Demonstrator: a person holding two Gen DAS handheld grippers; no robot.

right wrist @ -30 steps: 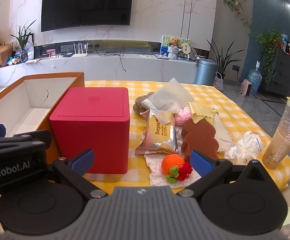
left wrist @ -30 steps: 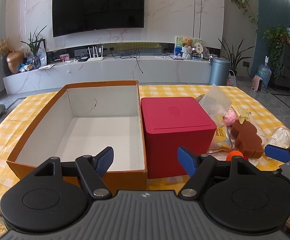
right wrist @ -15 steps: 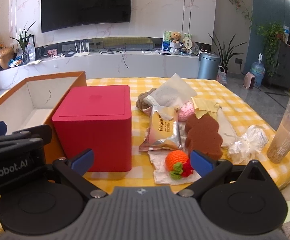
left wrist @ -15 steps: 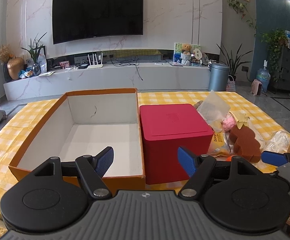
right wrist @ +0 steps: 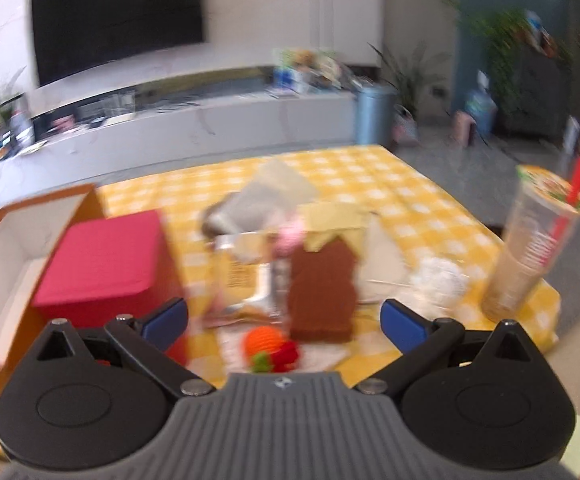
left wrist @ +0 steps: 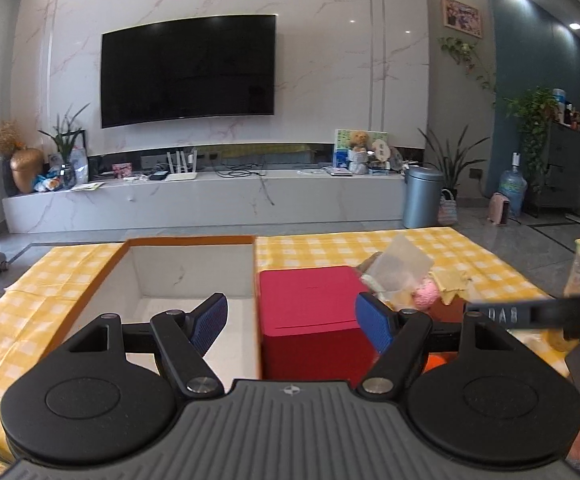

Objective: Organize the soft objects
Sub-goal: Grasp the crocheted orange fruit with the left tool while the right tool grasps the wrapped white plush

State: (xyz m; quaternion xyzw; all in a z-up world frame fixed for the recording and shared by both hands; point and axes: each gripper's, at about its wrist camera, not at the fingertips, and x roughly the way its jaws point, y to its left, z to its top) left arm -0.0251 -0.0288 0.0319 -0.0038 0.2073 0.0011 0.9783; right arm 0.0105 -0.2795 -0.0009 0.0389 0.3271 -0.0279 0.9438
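Soft objects (right wrist: pixel 290 276): loose heap on the yellow checked tablecloth (right wrist: pixel 418 216), toward the table's right side, right of the red box; view blurred.
Left gripper (left wrist: pixel 291 326): jaws spread wide, nothing between the blue pads; held above the near table edge, over the seam where the cardboard box meets the red box.
Right gripper (right wrist: pixel 284 322): jaws spread wide, nothing gripped; the crochet orange and the foot of the brown sponge show in the gap but sit on the table below, apart from the pads.
Crochet orange (right wrist: pixel 263 342): with red and green bits, on a white cloth near the front table edge.
Brown sponge (right wrist: pixel 322 288): tree-like outline, just behind the orange.
Snack packet (right wrist: pixel 245 280): foil, left of the sponge, between it and the red box.
Pink knit piece (left wrist: pixel 426 294): behind the packet, under a clear bag.
Red box (left wrist: pixel 310 312): lid on, touching the cardboard box's right wall.
Cardboard box (left wrist: pixel 185 276): open, orange outside, white inside, left half of table.
Drink cup (right wrist: pixel 530 256): red straw, at the right table edge.
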